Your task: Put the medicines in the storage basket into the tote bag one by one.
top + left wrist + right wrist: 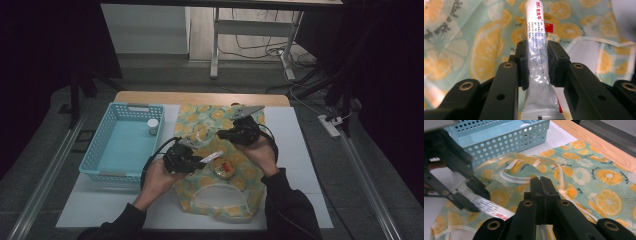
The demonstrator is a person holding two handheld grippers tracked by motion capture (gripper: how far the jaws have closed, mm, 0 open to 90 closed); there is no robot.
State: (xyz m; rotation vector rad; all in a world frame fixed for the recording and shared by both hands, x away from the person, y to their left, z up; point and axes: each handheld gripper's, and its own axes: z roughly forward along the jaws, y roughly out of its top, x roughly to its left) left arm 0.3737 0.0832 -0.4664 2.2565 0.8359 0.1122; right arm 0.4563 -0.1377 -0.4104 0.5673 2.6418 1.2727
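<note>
Tube (pixel 537 62) of white plastic with red and blue print sits clamped between our left gripper (pixel 537 65)'s 2 fingers (pixel 522 67), which press its flattened middle from both sides; its nozzle end points away over the lemon-print pouch (pixel 220 165). In the high view we hold that tube (pixel 212 156) above the pouch's middle, just beside a small round orange thing (pixel 223 168) lying on the fabric. Our right gripper (pixel 541 195) has its fingers (pixel 547 192) closed tight on the pouch's pale transparent rim (pixel 524 178), pulled up into a loop so the mouth stands open. In the high view the right gripper (pixel 235 134) sits just beyond the left gripper (pixel 187 159). The pouch lies on a white mat on the worktop (pixel 200 97). To the left stands a light blue perforated basket (pixel 107 150) with a small white-capped jar (pixel 152 126) in its far right corner.
</note>
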